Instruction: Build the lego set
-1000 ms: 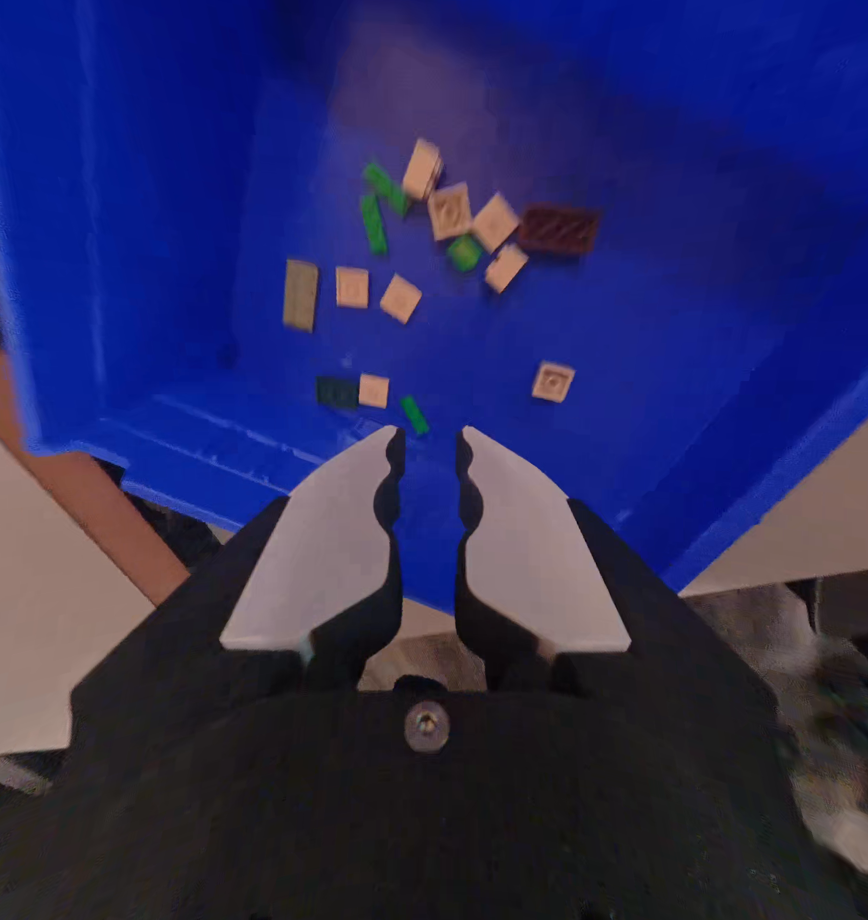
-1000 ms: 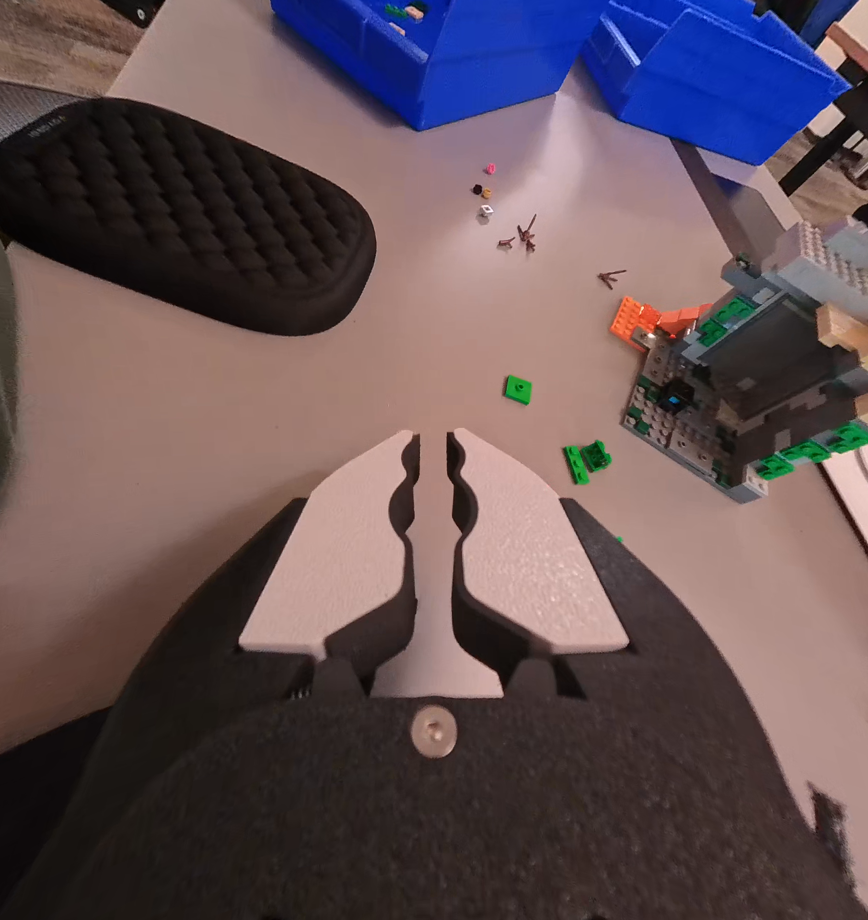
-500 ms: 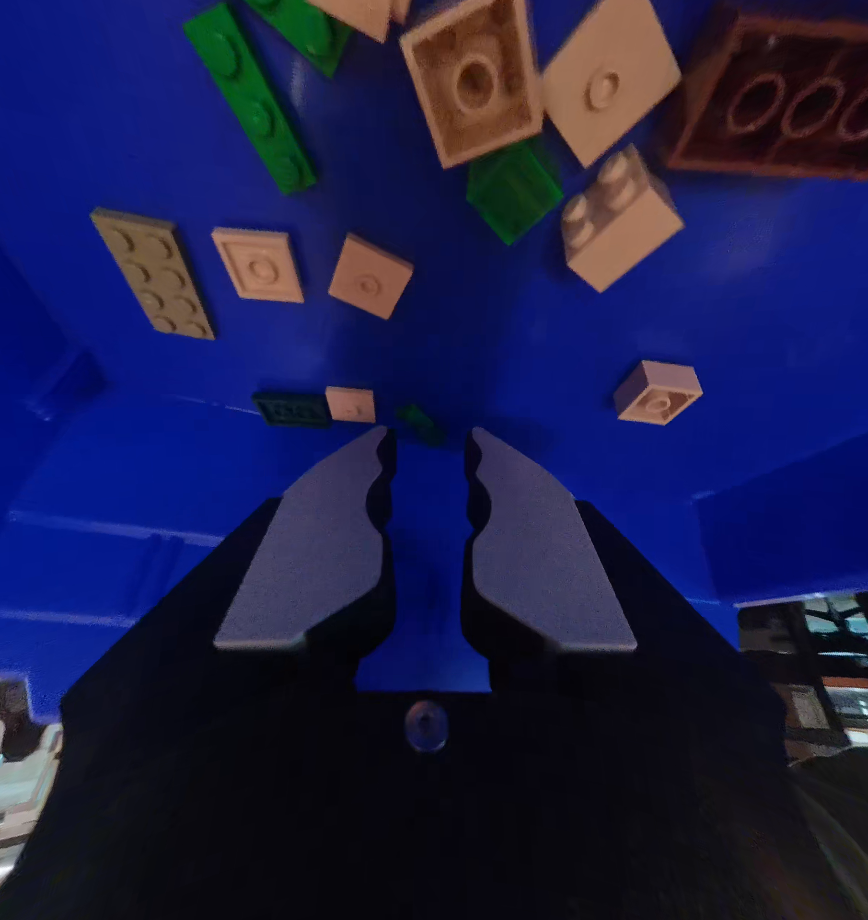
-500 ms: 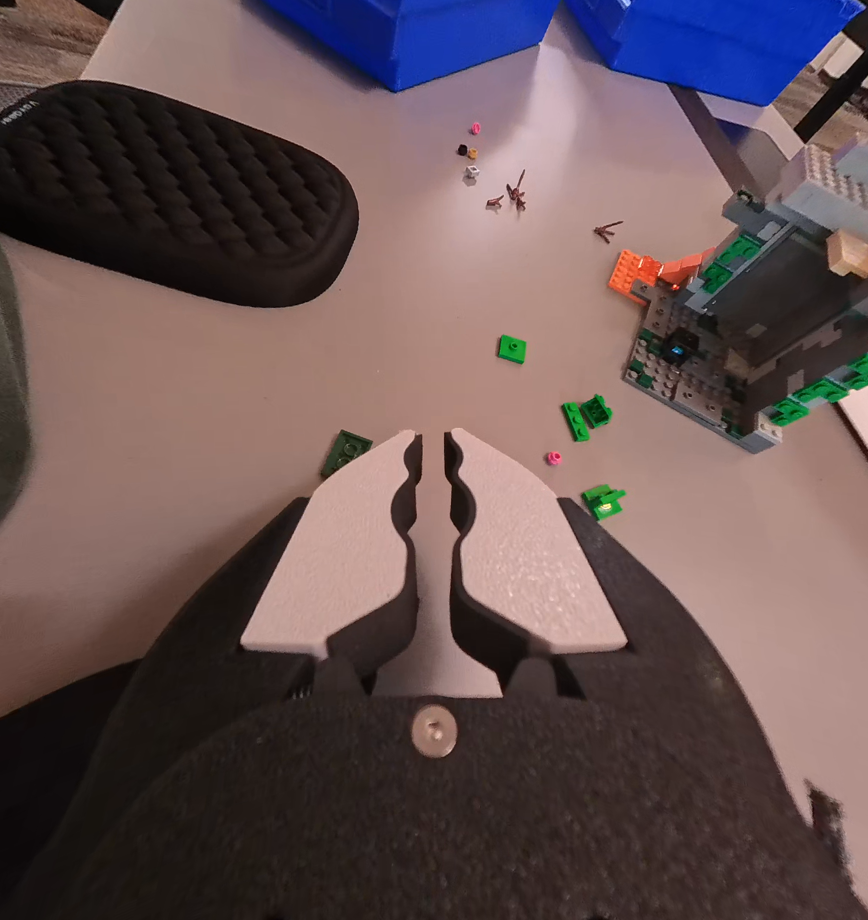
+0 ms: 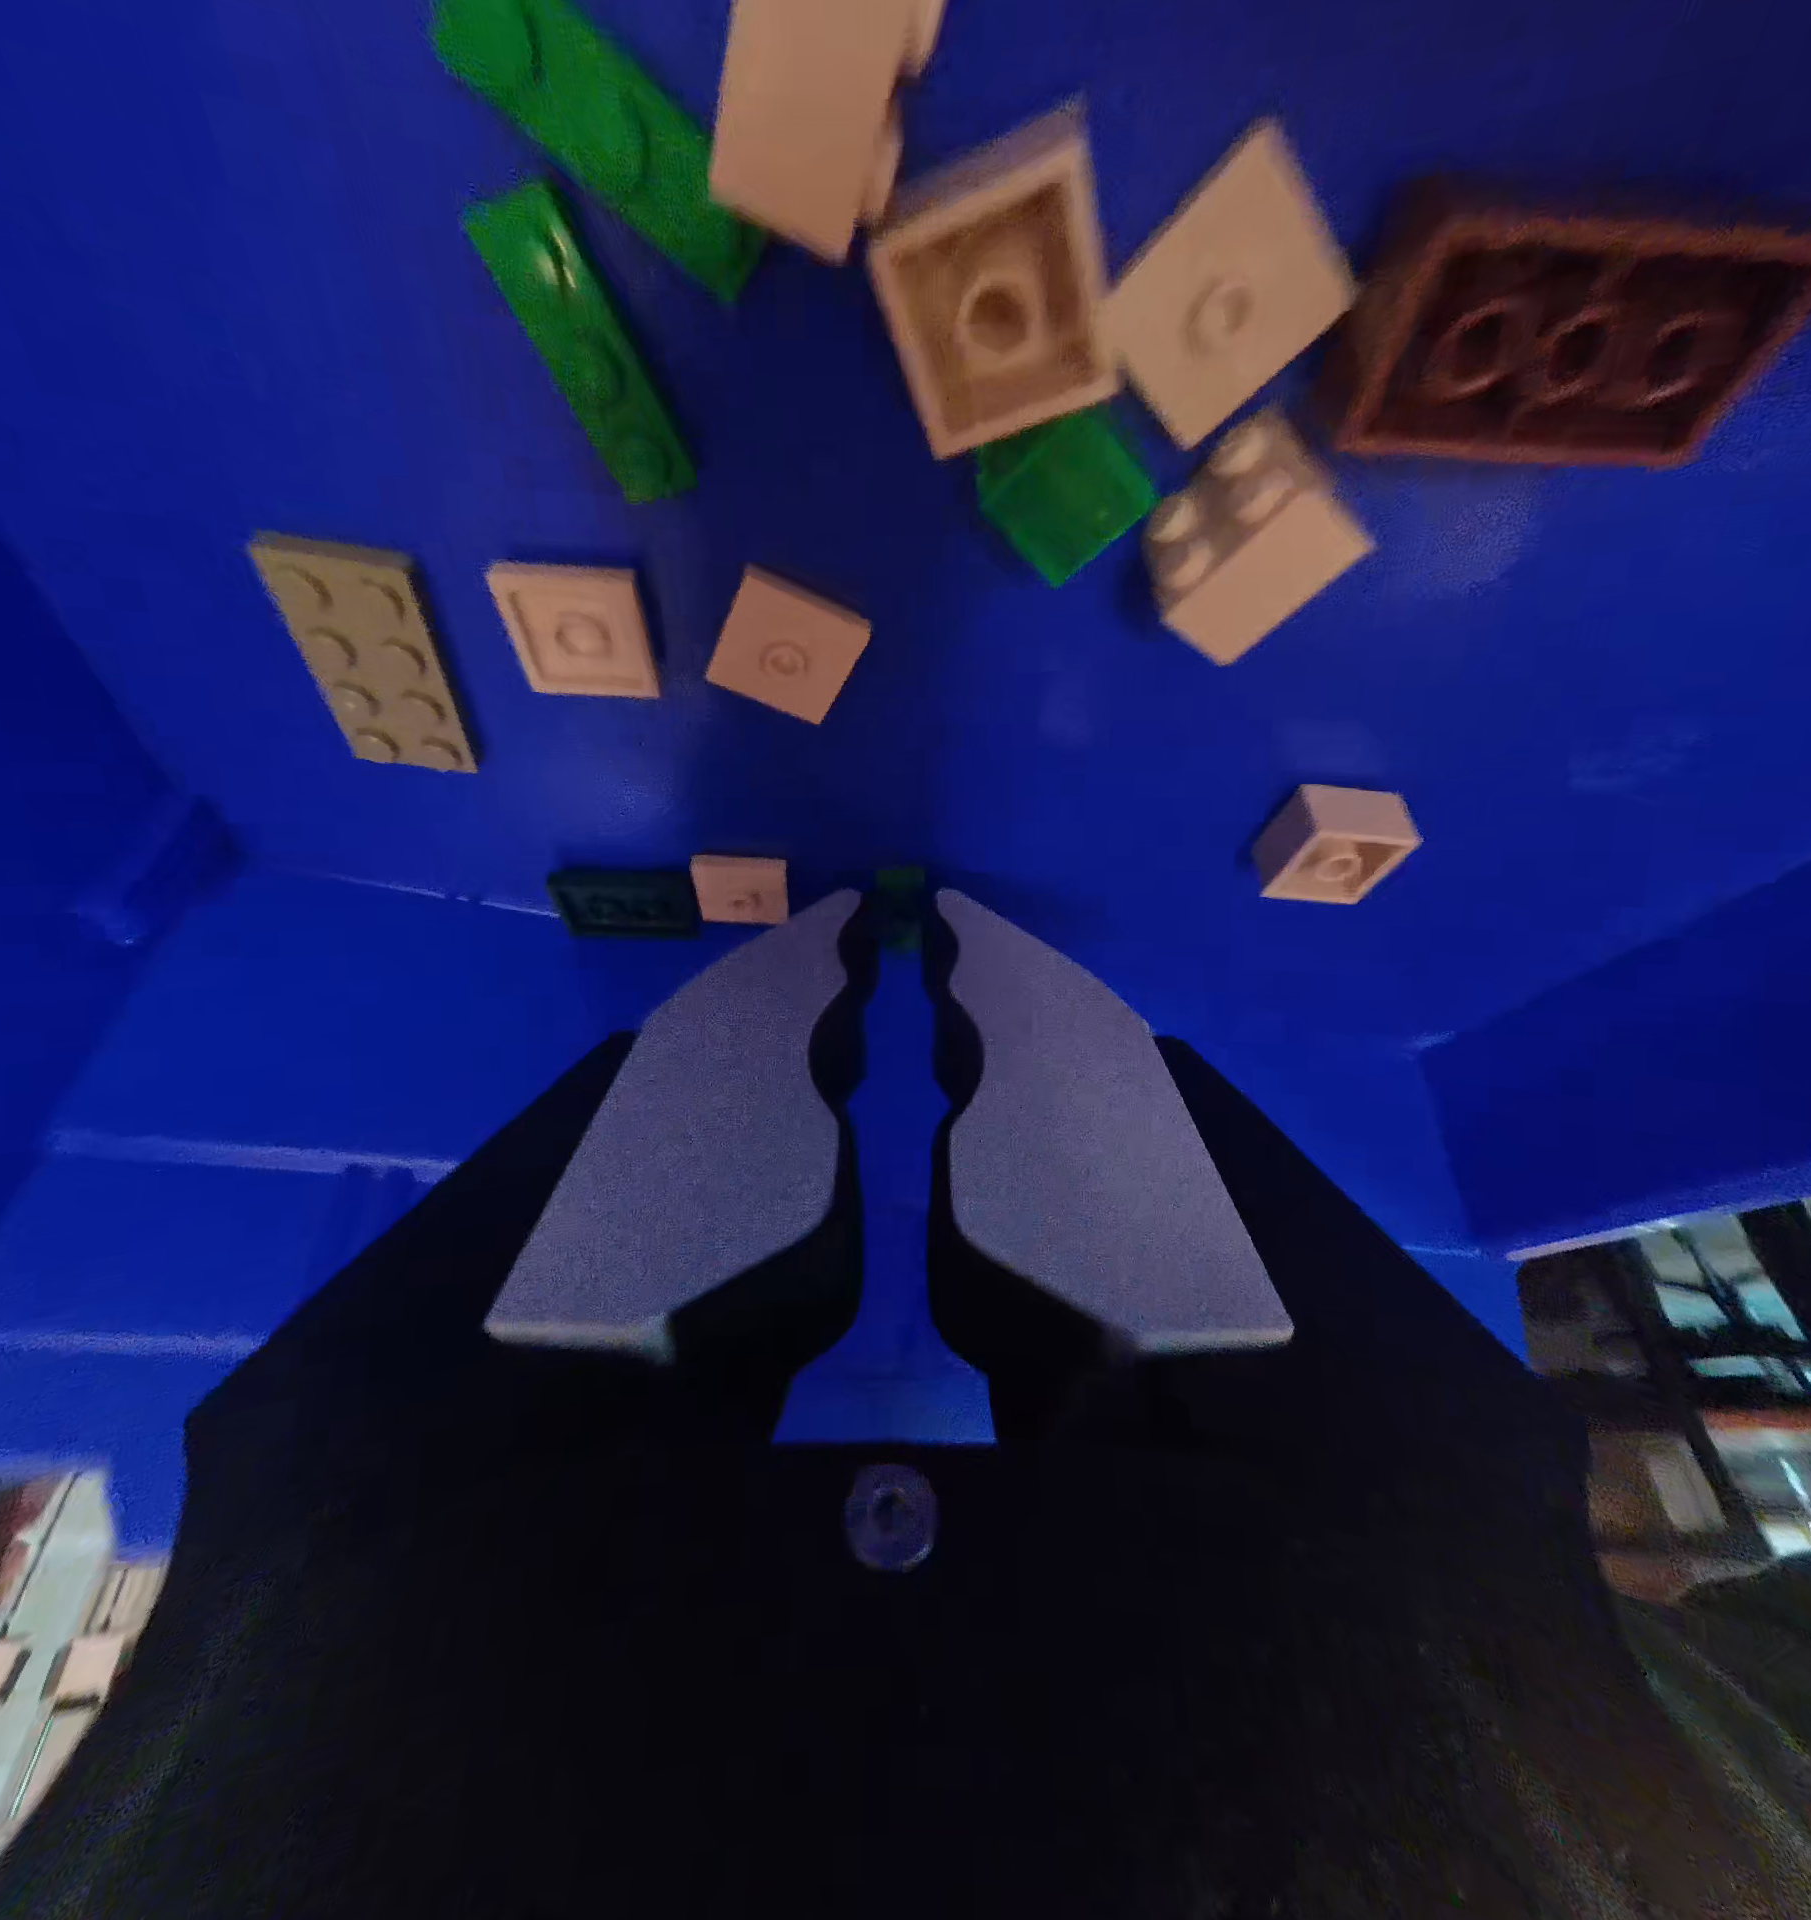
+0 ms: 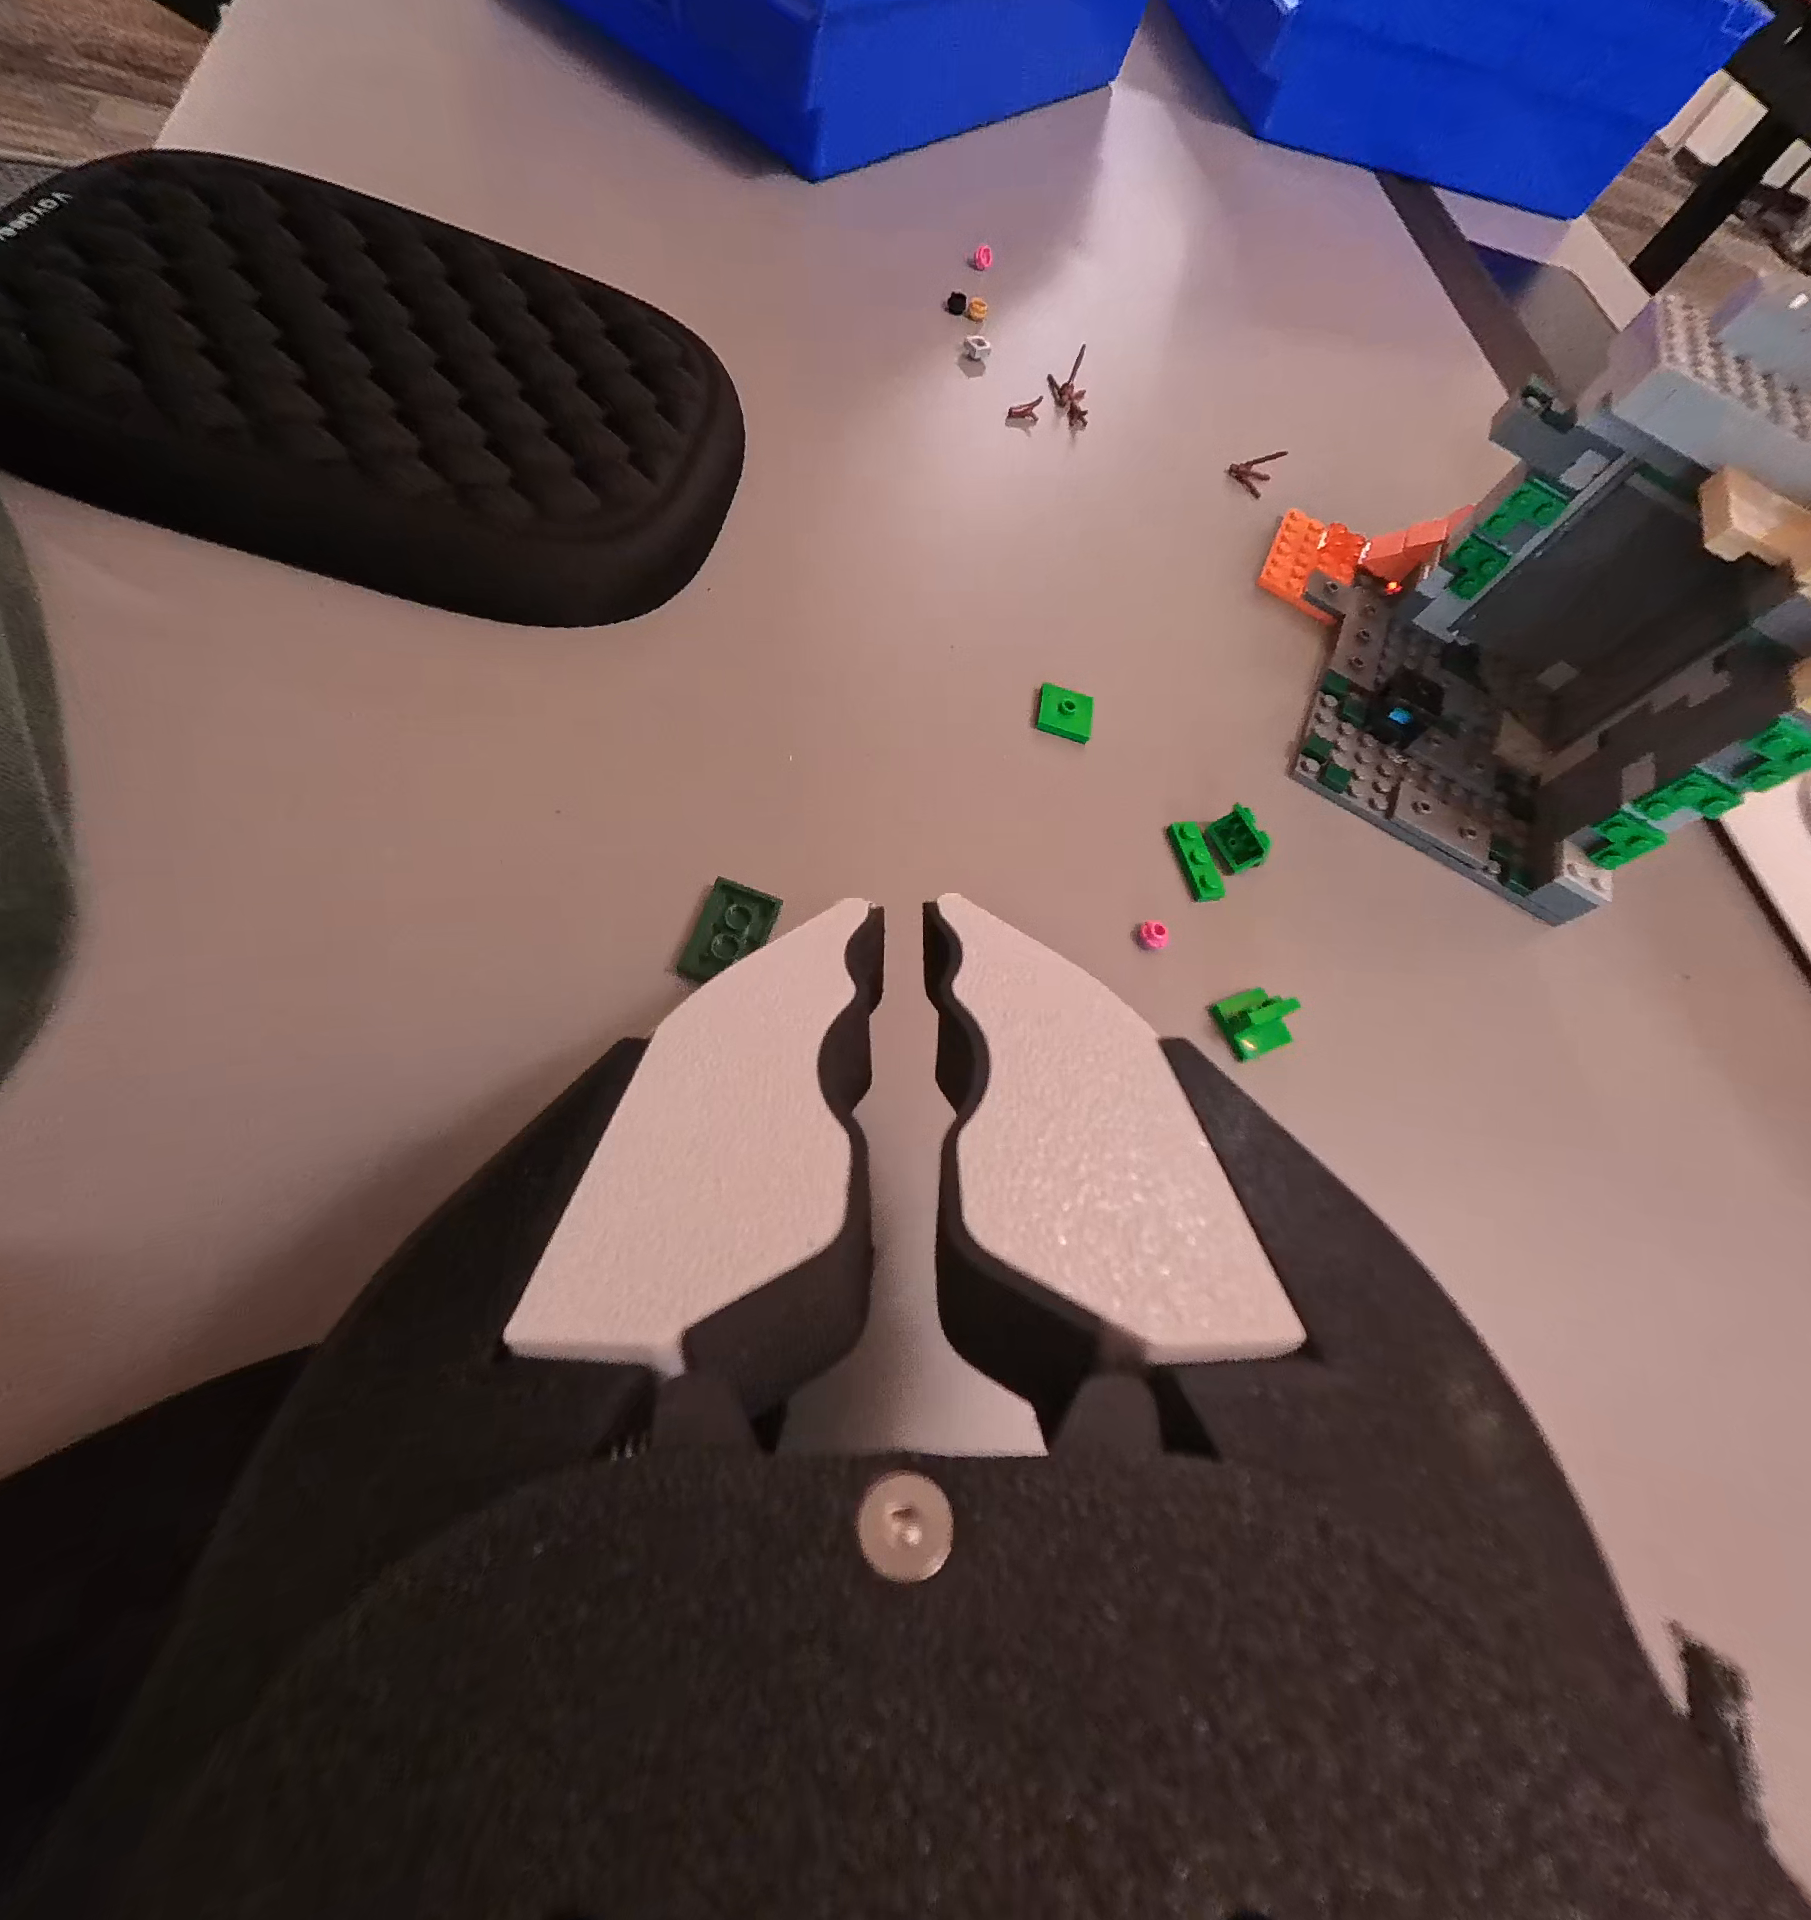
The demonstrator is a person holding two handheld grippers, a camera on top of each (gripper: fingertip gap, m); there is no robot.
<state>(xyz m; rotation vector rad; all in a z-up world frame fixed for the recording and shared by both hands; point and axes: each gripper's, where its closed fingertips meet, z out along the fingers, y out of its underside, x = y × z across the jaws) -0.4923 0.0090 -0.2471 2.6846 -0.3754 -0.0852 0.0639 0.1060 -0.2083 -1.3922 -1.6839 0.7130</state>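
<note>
The left tongs (image 5: 898, 920) reach into the blue bin (image 5: 257, 1039), narrowly parted around a small green piece (image 5: 898, 902), not clearly clamped. Closing squarely on its edges should prevent slipping. The right tongs (image 6: 903, 914) hover nearly closed and empty above the desk (image 6: 465, 831); the lego build (image 6: 1607, 665) stands far right.

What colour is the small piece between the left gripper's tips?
Green; the small piece shows best in the left wrist view.
</note>
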